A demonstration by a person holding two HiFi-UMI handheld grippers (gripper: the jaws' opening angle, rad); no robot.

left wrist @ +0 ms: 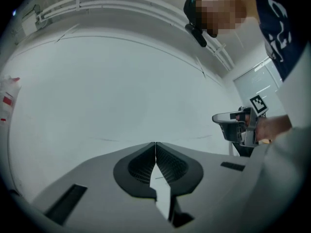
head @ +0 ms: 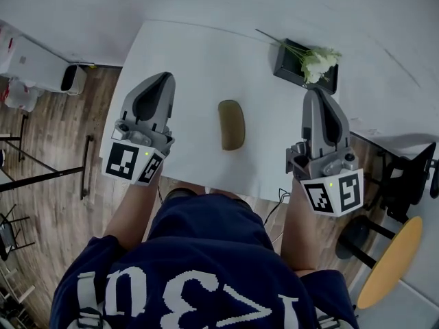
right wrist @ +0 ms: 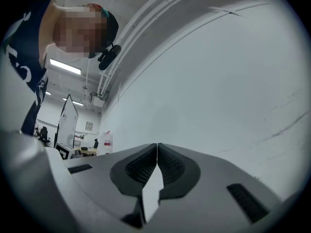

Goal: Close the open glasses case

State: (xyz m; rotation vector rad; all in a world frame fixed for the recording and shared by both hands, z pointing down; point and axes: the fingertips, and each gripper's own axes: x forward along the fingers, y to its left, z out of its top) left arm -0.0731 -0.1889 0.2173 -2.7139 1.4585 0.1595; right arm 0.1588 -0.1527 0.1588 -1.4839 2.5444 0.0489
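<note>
Olive glasses case, long axis being shown near-to-far; hinge indiscernible; left gripper, right gripper being held closed, empty.

Left tongs closed, right tongs closed, empty

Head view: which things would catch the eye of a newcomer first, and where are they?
An olive glasses case lies alone in the middle of the white table and looks closed. The left gripper and the right gripper flank it, each apart from it, both shut and empty. White flowers lie at the table's far right corner.
</note>
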